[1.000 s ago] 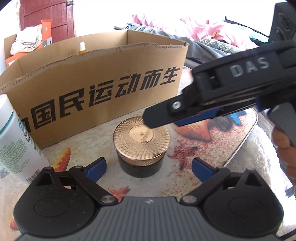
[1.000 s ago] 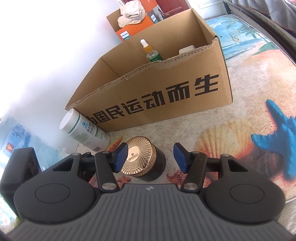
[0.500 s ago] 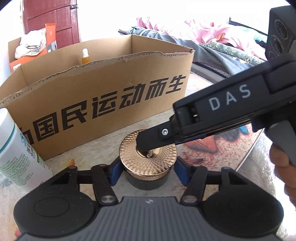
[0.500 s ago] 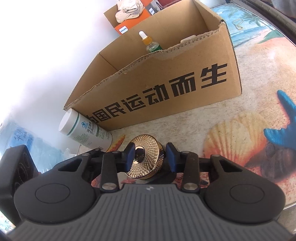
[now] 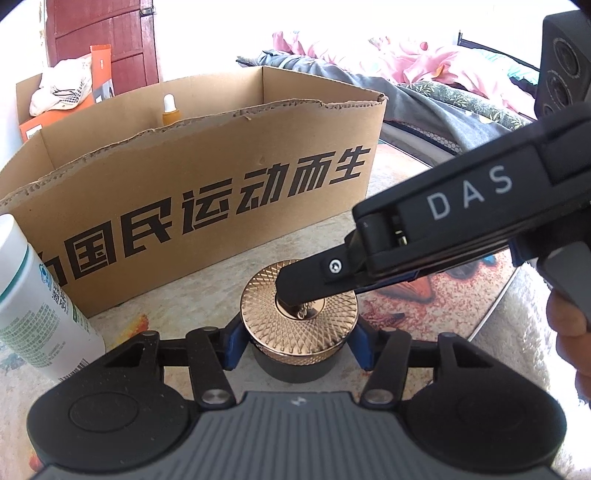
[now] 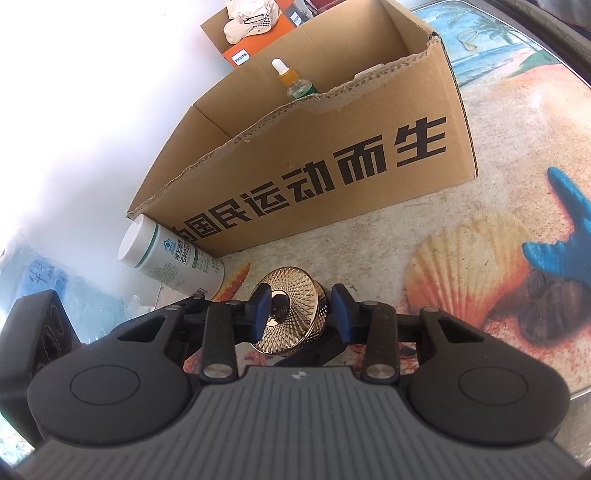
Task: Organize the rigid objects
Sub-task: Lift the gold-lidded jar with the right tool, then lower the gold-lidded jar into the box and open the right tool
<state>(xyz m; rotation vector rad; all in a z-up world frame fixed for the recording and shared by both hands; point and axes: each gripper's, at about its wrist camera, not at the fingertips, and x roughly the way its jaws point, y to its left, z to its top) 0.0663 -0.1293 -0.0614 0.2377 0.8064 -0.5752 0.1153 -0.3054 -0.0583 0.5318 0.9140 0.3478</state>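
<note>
Printed mat (image 6: 461, 258) with shells and a blue starfish. Orange box (image 5: 59, 114) with a pale shoe (image 5: 61, 88) on top. Dark red door (image 5: 103, 33). Pink bedding (image 5: 424, 62) behind.

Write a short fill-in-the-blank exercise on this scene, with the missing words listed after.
1. The left gripper has its jaws closed on the black jar with the ____ lid.
2. The dropper bottle stands inside the ____.
3. The white bottle stands on the mat, outside the box, by its ____ corner.
4. The seashell print on the mat lies to the ____ of the jar in the right wrist view.

Missing words: gold; cardboard box; left; right
</note>
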